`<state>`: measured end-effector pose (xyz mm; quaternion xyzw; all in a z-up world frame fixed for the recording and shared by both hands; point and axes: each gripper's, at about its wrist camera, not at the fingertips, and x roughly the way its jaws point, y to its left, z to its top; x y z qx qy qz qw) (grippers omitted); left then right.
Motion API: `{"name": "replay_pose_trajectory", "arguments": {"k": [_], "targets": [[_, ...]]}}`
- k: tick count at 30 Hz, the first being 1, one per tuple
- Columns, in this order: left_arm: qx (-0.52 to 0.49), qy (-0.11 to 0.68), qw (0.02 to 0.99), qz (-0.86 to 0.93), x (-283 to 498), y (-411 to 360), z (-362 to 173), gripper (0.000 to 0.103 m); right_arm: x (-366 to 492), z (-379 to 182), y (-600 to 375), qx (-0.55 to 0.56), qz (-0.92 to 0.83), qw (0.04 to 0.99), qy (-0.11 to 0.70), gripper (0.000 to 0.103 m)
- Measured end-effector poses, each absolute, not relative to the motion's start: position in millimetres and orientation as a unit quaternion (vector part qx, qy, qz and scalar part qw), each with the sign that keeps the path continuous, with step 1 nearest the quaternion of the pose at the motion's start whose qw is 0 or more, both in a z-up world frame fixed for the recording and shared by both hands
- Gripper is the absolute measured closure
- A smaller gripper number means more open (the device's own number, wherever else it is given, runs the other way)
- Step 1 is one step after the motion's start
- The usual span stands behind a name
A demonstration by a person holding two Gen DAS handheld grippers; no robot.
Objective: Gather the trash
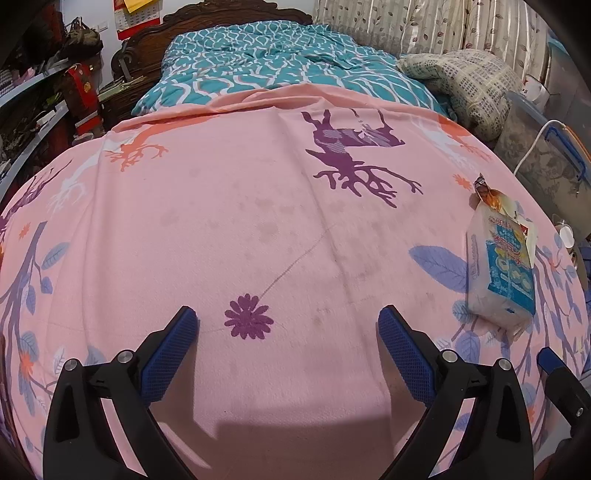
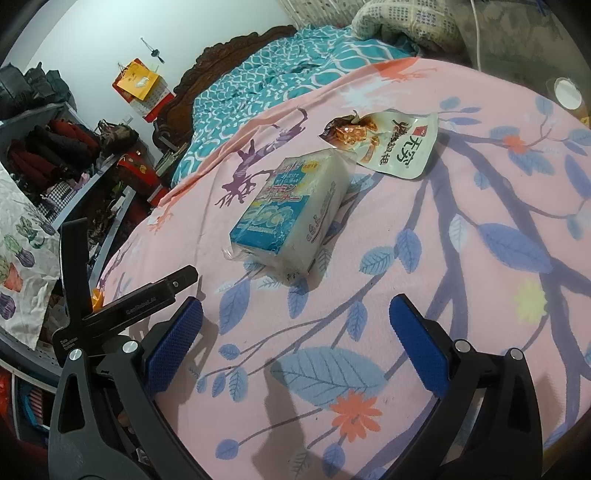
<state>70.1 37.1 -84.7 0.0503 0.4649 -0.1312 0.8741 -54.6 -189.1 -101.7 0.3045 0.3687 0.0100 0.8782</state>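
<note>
Your left gripper hovers low over the pink sheet, its blue pads spread wide with nothing between them; a purple flower print shows in the gap. Your right gripper is likewise spread wide and empty, poised above the same sheet among the blue leaf prints.

The trash lies on the sheet ahead of your right gripper. The nearer piece is a clear-wrapped pack with a blue and white label, lying on its side, apart from both pads. Just beyond it, to the right, lies a torn white snack pouch with red and black print, its open end crumpled; from this view you cannot tell whether the two touch. In the left wrist view the pack sits far off to the right, near the sheet's edge.

At the far end of the bed lie a teal quilt and a wooden headboard. Cluttered shelves stand to the left.
</note>
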Motion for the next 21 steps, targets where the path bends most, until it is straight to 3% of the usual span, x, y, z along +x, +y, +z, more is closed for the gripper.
{"name": "replay_pose_trajectory", "arguments": {"k": [21], "targets": [[0.074, 0.473, 0.869, -0.12, 67.3, 31.9, -87.0, 0.008, -52.3, -100.6, -187.4, 0.298, 0.01, 0.879, 0.372, 0.003]]}}
